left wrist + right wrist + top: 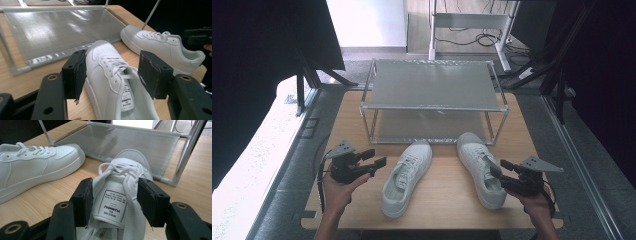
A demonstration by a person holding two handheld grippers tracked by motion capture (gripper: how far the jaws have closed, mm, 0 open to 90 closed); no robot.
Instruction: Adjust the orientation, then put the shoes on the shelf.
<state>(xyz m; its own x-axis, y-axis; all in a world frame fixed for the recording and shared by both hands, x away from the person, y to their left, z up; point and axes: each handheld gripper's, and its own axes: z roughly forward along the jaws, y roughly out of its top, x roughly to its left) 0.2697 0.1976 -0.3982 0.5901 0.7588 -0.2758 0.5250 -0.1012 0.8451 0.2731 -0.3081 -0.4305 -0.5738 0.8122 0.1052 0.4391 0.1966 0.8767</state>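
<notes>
So with both white lace-up sneakers point(406, 177) point(482, 167) on the wooden table before the metal shelf rack point(432, 82), I'd centre each spread-open claw point(373, 161) point(498, 169) over a tongue before squeezing.

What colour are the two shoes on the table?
Both shoes are white, laces included; clearest in the left gripper view.

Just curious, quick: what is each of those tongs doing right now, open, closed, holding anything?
Left tongs: open, holding nothing, beside the left shoe.
Right tongs: open around the right shoe's tongue, not gripping.
</notes>
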